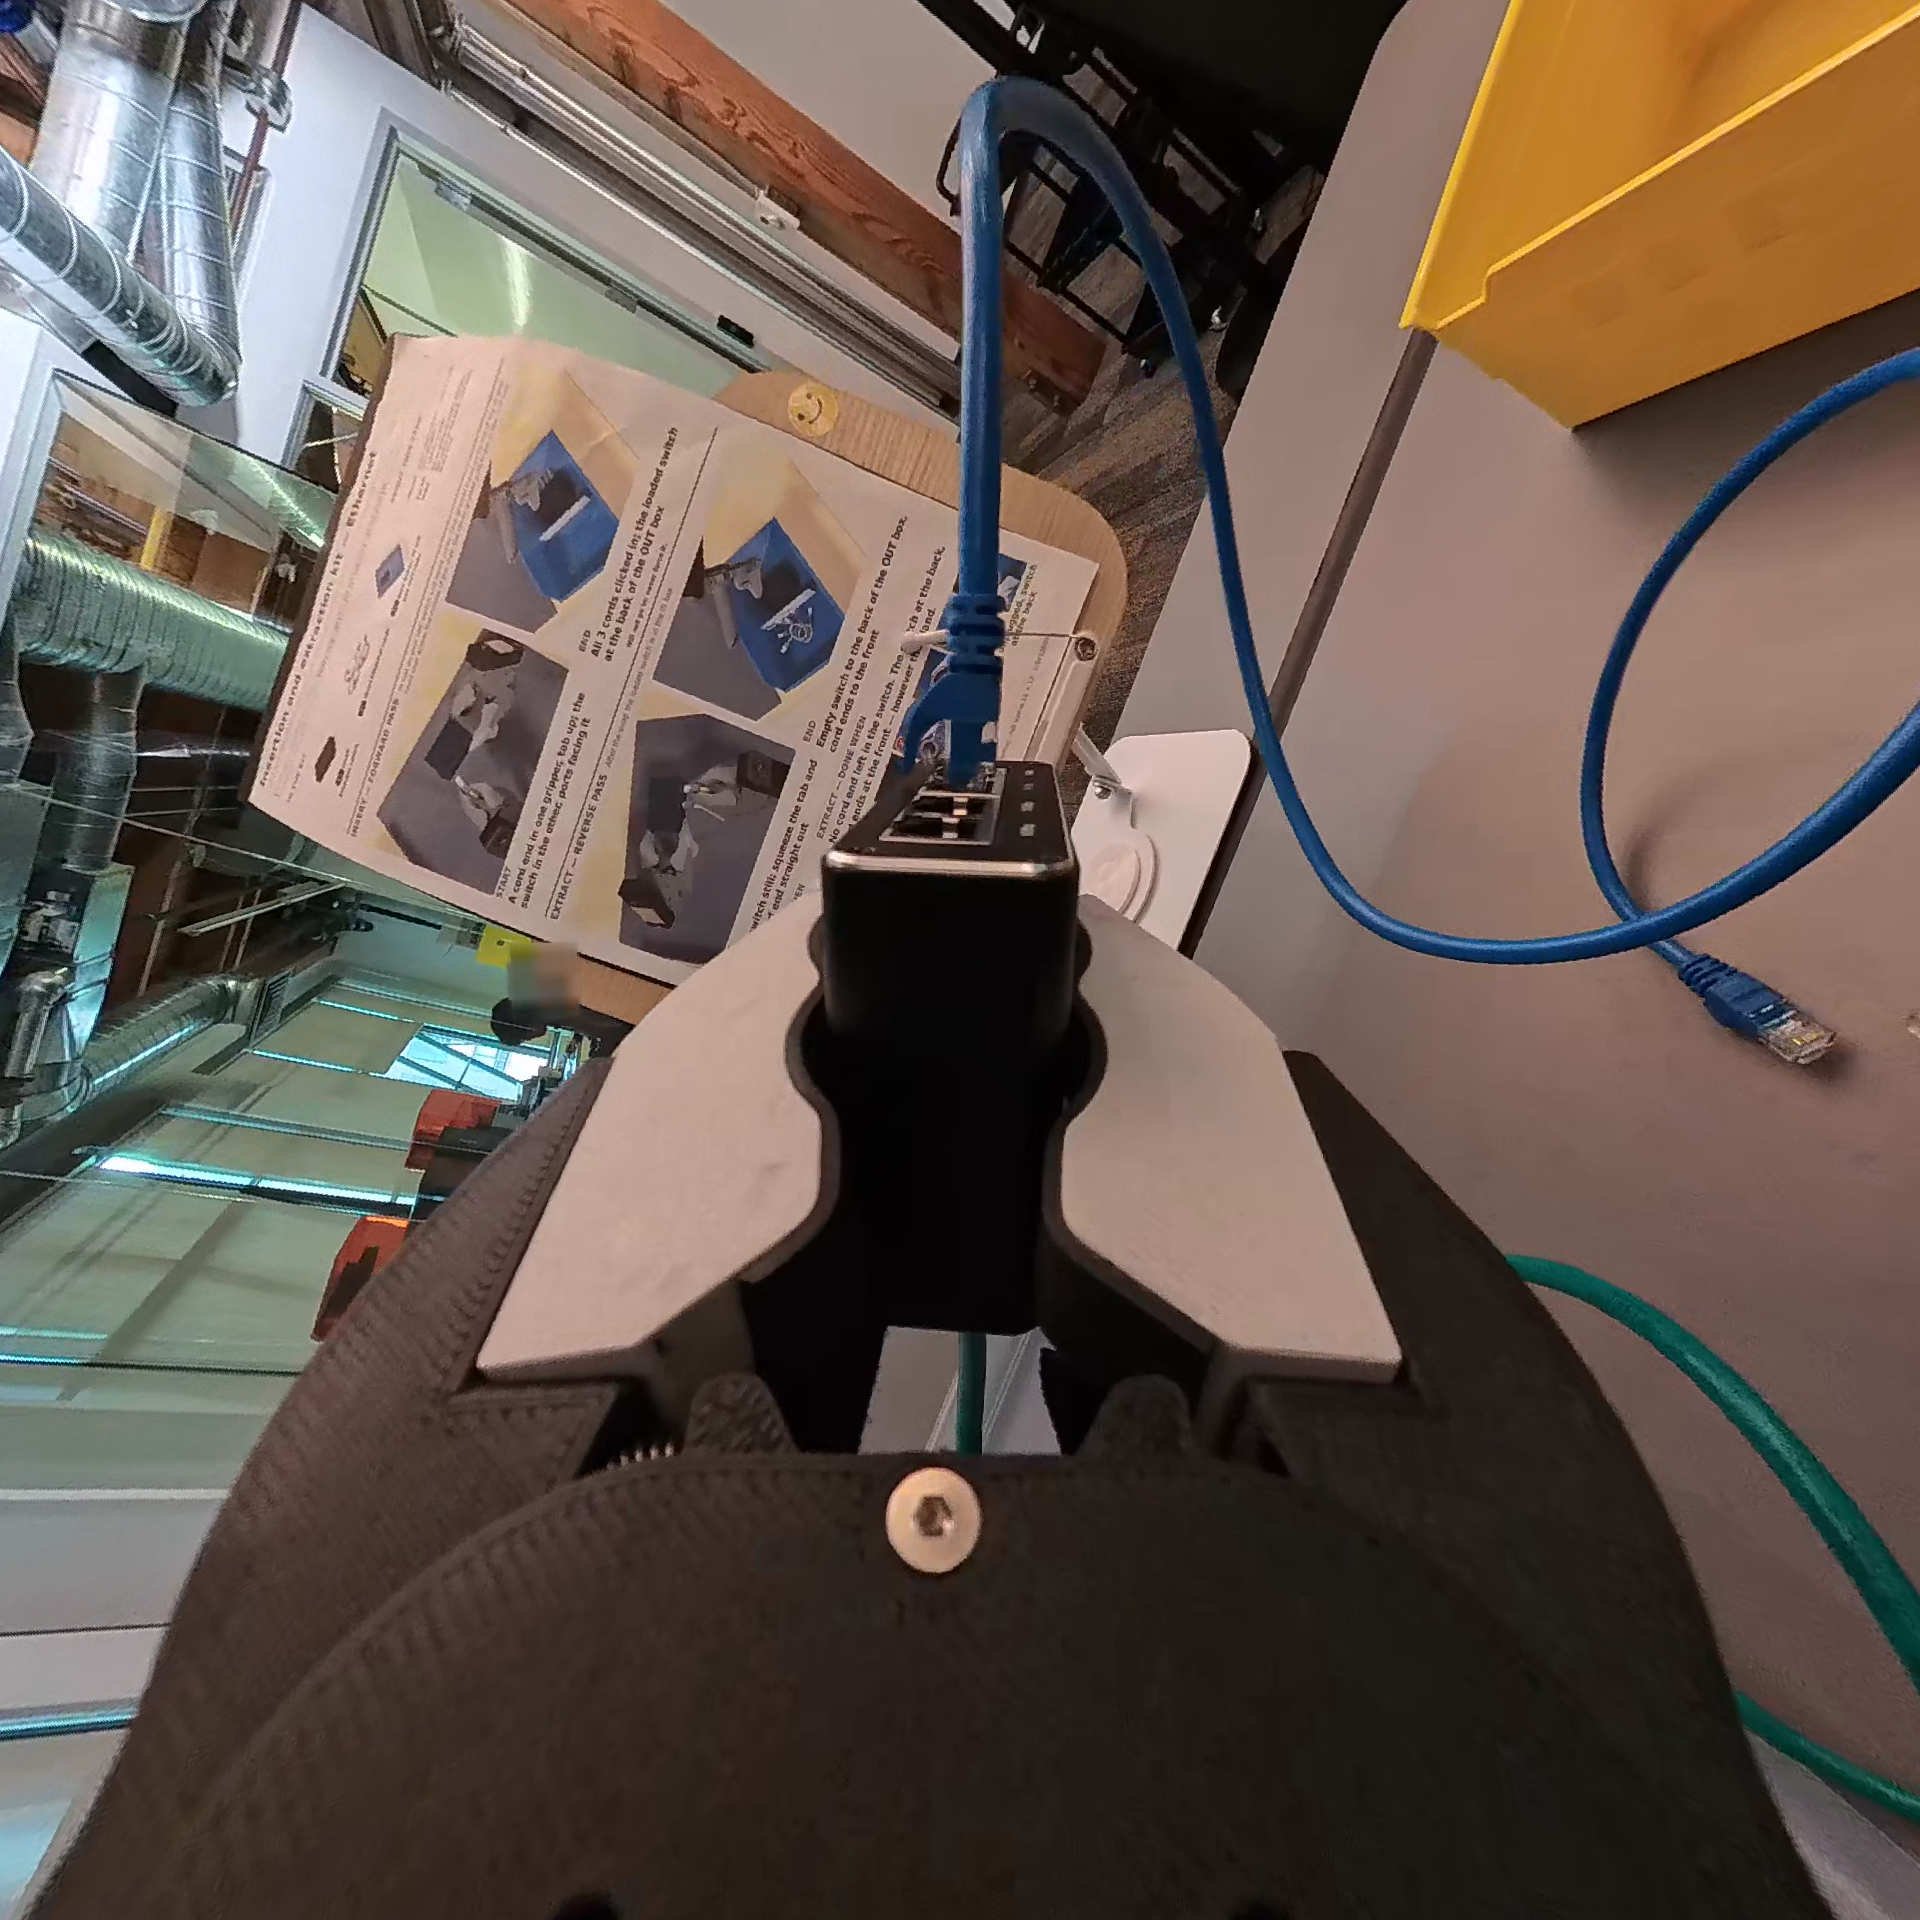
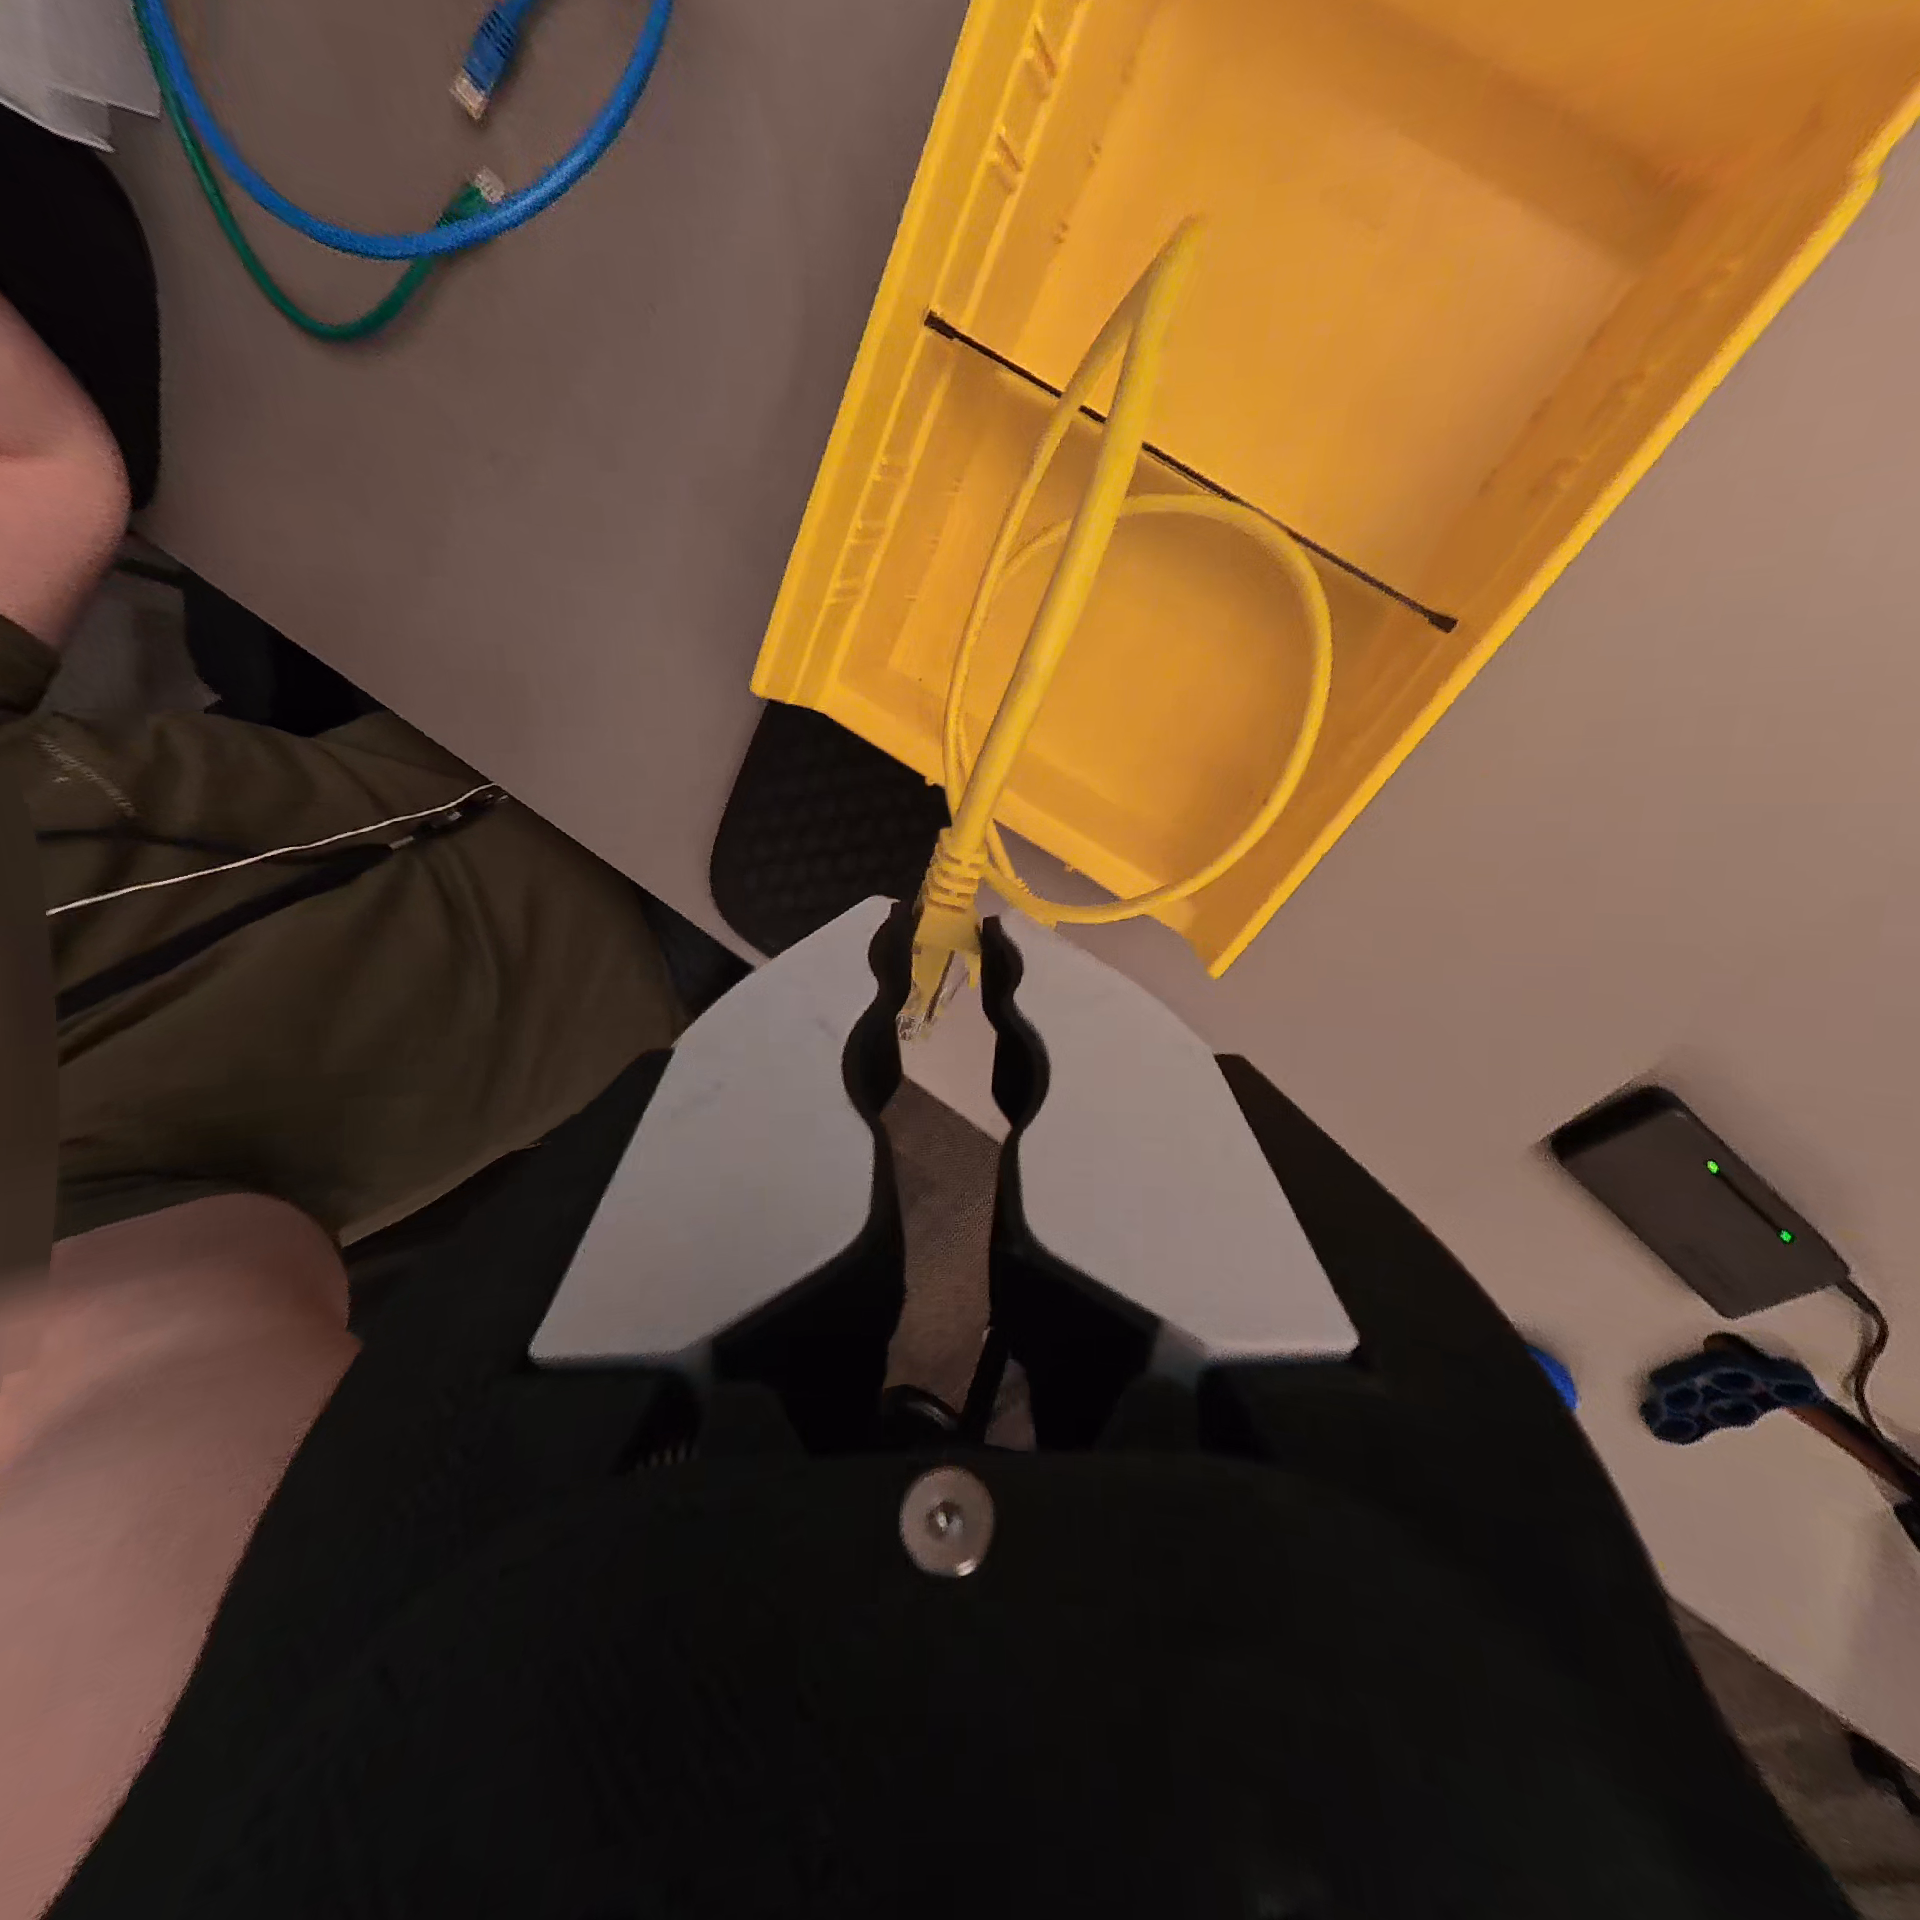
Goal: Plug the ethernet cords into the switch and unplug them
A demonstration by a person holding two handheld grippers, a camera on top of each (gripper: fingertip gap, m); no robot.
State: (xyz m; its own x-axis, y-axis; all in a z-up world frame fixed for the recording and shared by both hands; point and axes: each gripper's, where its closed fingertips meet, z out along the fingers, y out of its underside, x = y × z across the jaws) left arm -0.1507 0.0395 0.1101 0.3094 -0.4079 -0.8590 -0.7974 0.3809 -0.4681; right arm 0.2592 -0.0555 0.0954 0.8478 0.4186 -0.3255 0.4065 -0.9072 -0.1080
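My left gripper [image 1: 948, 977] is shut on the black switch [image 1: 948, 935], held up off the table with its ports facing away. A blue ethernet cord [image 1: 977, 436] is plugged into a far port; it loops down to the table, where its free plug [image 1: 1766, 1023] lies. A green cord [image 1: 1756, 1444] trails below the gripper. My right gripper [image 2: 940, 951] is shut on the plug of a yellow ethernet cord [image 2: 1101, 540], whose loop hangs over the yellow bin [image 2: 1455, 343]. The blue cord [image 2: 416, 234] and green cord [image 2: 281, 301] show far off on the table.
The yellow bin [image 1: 1662, 187] sits on the grey table [image 1: 1558, 727]. An instruction sheet [image 1: 623, 644] stands on a wooden board behind the switch. A black device [image 2: 1694, 1205] with green lights and a blue part [image 2: 1725, 1397] lie on the table. A person's sleeve [image 2: 260, 935] is close. The left gripper's tips are roughly 45 cm from the right gripper's.
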